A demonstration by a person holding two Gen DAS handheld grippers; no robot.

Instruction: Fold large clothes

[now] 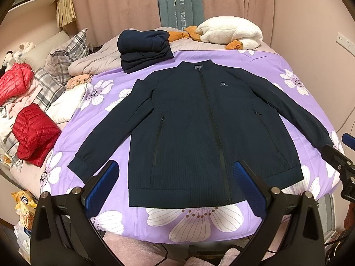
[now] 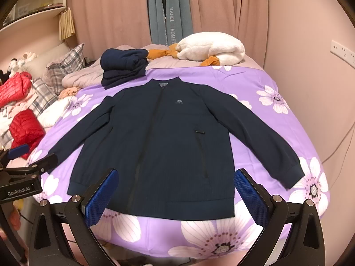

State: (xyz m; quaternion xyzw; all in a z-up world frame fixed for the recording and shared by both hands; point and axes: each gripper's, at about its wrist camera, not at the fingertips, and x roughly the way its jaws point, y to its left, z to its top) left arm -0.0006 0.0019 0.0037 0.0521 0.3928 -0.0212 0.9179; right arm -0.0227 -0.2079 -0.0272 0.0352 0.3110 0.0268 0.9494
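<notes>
Flat on the purple flower-print bedspread (image 1: 255, 71) a zipped navy jacket (image 1: 199, 122) was laid, sleeves spread. Nearer, the left gripper (image 1: 175, 177) and right gripper (image 2: 175, 184) were held spread, empty, above its hem. Folded navy clothes (image 1: 144, 48) were stacked beyond the collar.

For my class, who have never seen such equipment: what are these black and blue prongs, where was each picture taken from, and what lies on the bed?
A person holds a two-finger gripper in each hand; each carries a camera looking along its fingers. One picture is from the left gripper, the other from the right gripper. Both are open and hold nothing. On the purple flowered bedcover a navy jacket lies flat, zipped, sleeves spread. Behind it sits a folded dark pile; red jackets lie left.
</notes>
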